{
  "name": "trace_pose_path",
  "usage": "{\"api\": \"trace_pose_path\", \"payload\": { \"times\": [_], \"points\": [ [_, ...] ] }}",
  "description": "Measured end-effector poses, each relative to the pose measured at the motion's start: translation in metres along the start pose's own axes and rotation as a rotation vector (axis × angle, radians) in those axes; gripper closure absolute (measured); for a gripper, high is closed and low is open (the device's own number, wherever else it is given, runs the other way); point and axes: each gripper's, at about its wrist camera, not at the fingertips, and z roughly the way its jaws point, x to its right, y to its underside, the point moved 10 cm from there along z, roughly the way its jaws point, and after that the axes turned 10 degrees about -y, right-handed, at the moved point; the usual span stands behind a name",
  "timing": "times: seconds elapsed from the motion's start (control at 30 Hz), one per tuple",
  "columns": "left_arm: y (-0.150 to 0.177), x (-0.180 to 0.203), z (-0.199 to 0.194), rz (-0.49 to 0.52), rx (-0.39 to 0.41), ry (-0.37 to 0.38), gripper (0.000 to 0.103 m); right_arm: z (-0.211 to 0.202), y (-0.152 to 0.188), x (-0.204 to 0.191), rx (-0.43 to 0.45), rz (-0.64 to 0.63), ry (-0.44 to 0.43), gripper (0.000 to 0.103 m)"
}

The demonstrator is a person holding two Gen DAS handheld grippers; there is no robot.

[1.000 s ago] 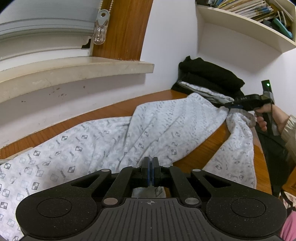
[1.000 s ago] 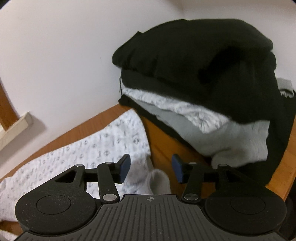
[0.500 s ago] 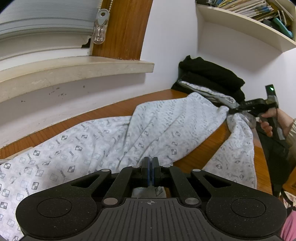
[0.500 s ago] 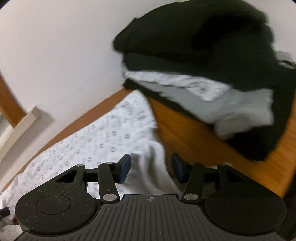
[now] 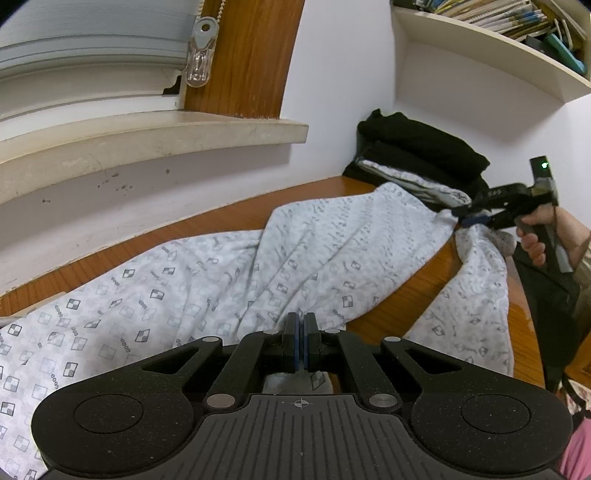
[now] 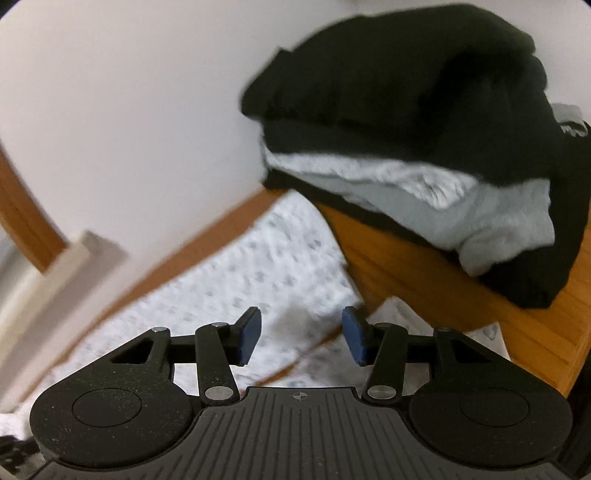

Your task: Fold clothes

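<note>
Garment [image 5: 229, 280], patterned white, runs lengthwise btwn tools: left gripper [image 5: 300, 334] pinches near hem, right gripper [image 6: 301, 334], jaws spread, straddles far end by folded stack [image 6: 424, 147].

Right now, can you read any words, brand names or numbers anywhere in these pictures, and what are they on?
None can be read.
Patterned garment: printed checker squares and strings of small rings, perhaps letters, too small to read.
Books on the wall shelf: spines too small and angled to read.
Gripper bodies: only a crosshair mark, no text.
The right wrist view is blurred and shows no text.
</note>
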Motion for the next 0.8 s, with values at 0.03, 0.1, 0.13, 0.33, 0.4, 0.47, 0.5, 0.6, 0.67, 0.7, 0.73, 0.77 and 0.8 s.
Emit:
{"api": "trace_pose_path", "payload": {
  "times": [0.03,0.1,0.13,0.33,0.4,0.47,0.5,0.6,0.67,0.7,0.73,0.77,0.8],
  "points": [
    [0.0,0.0,0.0,0.002,0.001,0.0,0.101,0.003,0.001,0.004,-0.001,0.013,0.003,0.053],
    [0.0,0.0,-0.001,0.005,0.003,-0.001,0.101,0.007,0.0,0.008,0.005,0.029,-0.006,0.054],
    [-0.002,0.0,-0.002,0.006,0.006,-0.004,0.101,0.009,-0.001,0.008,0.004,0.033,-0.007,0.054],
    [-0.012,0.0,-0.009,0.012,0.027,-0.023,0.101,0.027,-0.017,0.004,0.018,-0.003,-0.015,0.095],
    [-0.016,0.0,-0.012,0.014,0.035,-0.03,0.102,0.035,-0.03,-0.014,0.034,-0.04,-0.033,0.095],
    [-0.033,-0.009,-0.025,0.001,0.071,-0.049,0.102,0.043,-0.045,-0.036,0.051,-0.081,-0.054,0.096],
    [-0.043,-0.016,-0.033,0.002,0.087,-0.067,0.102,0.047,-0.053,-0.051,0.06,-0.102,-0.069,0.096],
    [-0.073,-0.034,-0.057,0.003,0.136,-0.123,0.102,0.056,-0.08,-0.105,0.1,-0.16,-0.127,0.096],
    [-0.092,-0.046,-0.073,0.004,0.169,-0.16,0.102,0.055,-0.105,-0.143,0.146,-0.194,-0.164,0.096],
    [-0.102,-0.052,-0.081,0.004,0.185,-0.178,0.102,0.052,-0.117,-0.159,0.175,-0.205,-0.182,0.096],
    [-0.113,-0.058,-0.089,0.004,0.202,-0.196,0.102,0.047,-0.131,-0.174,0.212,-0.212,-0.2,0.096],
    [-0.123,-0.06,-0.098,0.003,0.224,-0.207,0.102,0.04,-0.144,-0.187,0.245,-0.22,-0.222,0.096],
    [-0.131,-0.056,-0.106,0.013,0.24,-0.204,0.102,0.031,-0.155,-0.195,0.28,-0.23,-0.244,0.096]
  ]
}}
